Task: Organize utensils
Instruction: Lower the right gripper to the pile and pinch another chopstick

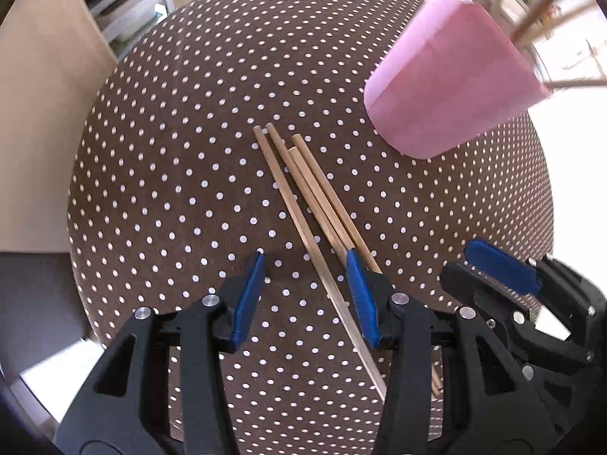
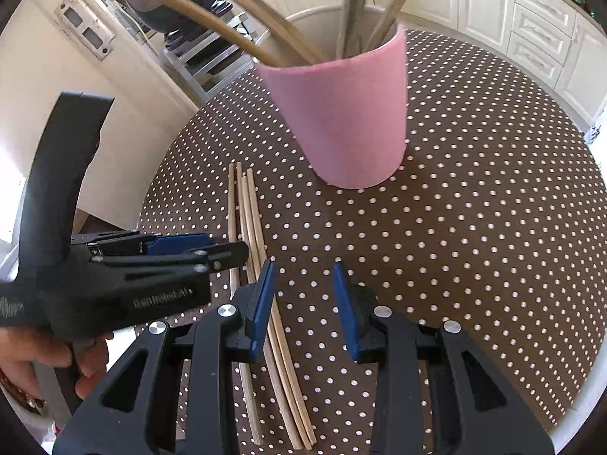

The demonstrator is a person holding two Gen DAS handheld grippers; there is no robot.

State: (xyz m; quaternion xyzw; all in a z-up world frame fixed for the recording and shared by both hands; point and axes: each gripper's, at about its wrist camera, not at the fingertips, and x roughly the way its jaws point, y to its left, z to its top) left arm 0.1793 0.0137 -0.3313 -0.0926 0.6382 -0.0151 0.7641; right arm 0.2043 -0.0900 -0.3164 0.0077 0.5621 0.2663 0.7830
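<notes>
Several wooden chopsticks [image 1: 303, 182] lie side by side on the brown dotted tablecloth [image 1: 170, 151], left of a pink cup [image 1: 447, 87] that holds more sticks. My left gripper [image 1: 305, 261] hangs open just over them. One chopstick runs between its blue pads untouched, and the others pass under the right pad. In the right wrist view the chopsticks [image 2: 246, 204] run under the left finger of my right gripper [image 2: 303, 265], which is open over bare cloth. The pink cup [image 2: 341, 113] stands beyond it. The right gripper [image 1: 504, 276] shows at the left view's right edge.
The table [image 2: 474, 227] is round, with its edge close on the left and right. A hand [image 2: 38, 356] holds the left gripper [image 2: 212, 250] at the left. A metal shelf rack [image 1: 125, 0] and white cabinets [image 2: 531, 19] stand beyond the table.
</notes>
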